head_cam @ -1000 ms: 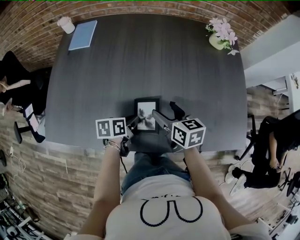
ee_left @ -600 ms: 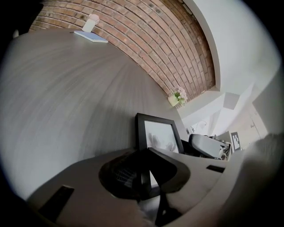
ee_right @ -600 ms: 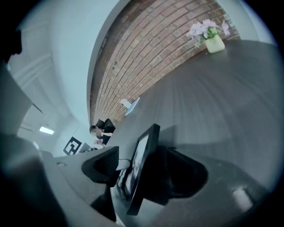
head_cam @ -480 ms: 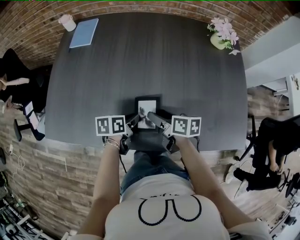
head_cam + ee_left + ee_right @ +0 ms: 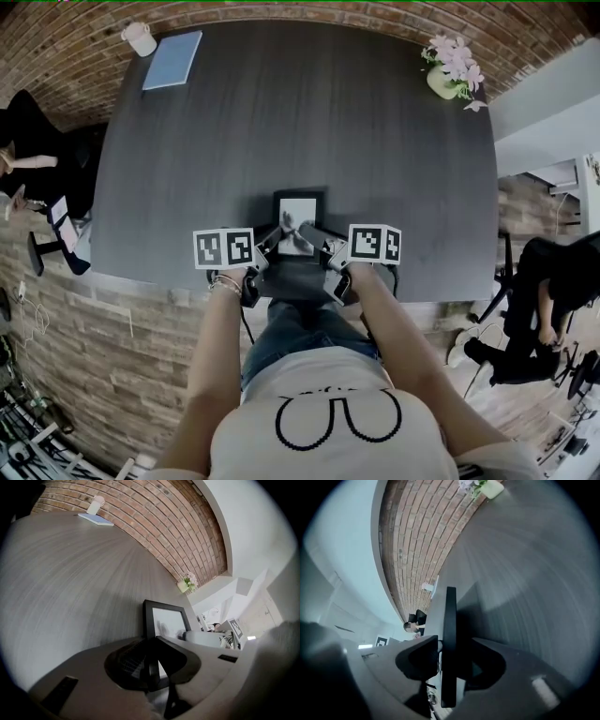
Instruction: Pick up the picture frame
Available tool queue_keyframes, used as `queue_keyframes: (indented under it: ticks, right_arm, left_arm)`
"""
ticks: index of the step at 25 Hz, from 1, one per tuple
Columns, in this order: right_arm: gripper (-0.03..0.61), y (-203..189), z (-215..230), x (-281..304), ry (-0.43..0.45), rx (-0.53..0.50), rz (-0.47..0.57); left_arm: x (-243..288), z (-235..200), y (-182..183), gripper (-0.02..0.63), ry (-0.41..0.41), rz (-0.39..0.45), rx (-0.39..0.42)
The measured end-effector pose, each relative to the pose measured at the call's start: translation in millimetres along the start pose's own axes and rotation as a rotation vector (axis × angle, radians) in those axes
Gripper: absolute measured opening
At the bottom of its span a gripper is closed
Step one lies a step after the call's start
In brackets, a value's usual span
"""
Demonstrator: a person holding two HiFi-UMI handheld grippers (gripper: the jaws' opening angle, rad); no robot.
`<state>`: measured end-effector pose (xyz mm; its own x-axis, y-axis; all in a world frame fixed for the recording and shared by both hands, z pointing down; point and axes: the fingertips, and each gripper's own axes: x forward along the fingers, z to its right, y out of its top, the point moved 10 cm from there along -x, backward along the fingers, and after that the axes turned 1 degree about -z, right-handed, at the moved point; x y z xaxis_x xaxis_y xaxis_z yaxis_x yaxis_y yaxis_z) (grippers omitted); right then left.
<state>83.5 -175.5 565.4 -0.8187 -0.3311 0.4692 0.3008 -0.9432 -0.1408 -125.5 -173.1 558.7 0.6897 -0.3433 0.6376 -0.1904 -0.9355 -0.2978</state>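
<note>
Starting at the far left corner of the bench [image 5: 281, 112], a dark slab with fine straight grain and rounded corners, a pale cup [image 5: 141, 37] stands just beside a thin, flat blue notebook [image 5: 172, 60]. Rough red brick wall [image 5: 154, 522] runs behind them.

At the near edge, in the middle, the left gripper [image 5: 272, 242] is clamped narrowly on the lower left side of the picture frame [image 5: 298, 211], its jaws closed on the dark rim. The picture frame is a small rectangle with a smooth black border around a pale, glossy picture. It sits between the two grippers with its top end pointing away from the person; whether its lower edge touches the bench cannot be told.

The right gripper [image 5: 314, 239] has just been closing its jaws, and they now pinch the right side, seen edge-on as a slim black bar.

At the far right corner, a rounded light pot of pink flowers [image 5: 452, 66] stands well apart.
</note>
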Motion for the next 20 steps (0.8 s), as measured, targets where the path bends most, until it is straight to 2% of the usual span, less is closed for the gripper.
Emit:
queue_keyframes:
  ticks: [3, 6, 20]
  right_arm:
    - [0.133, -1.2, 2.8, 5.3, 0.031, 0.051, 0.000]
    - [0.041, -1.5, 2.6, 7.4, 0.031, 0.053, 0.010]
    - [0.025, 1.9, -2.2, 5.2, 0.093, 0.017, 0.006]
  left_arm:
    - [0.1, -0.6, -0.6, 0.071, -0.003, 0.004, 0.006]
    - [0.1, -1.5, -1.1, 0.071, -0.001, 0.004, 0.012]
    - [-4.7, 5.3, -2.7, 0.075, 0.014, 0.031, 0.018]
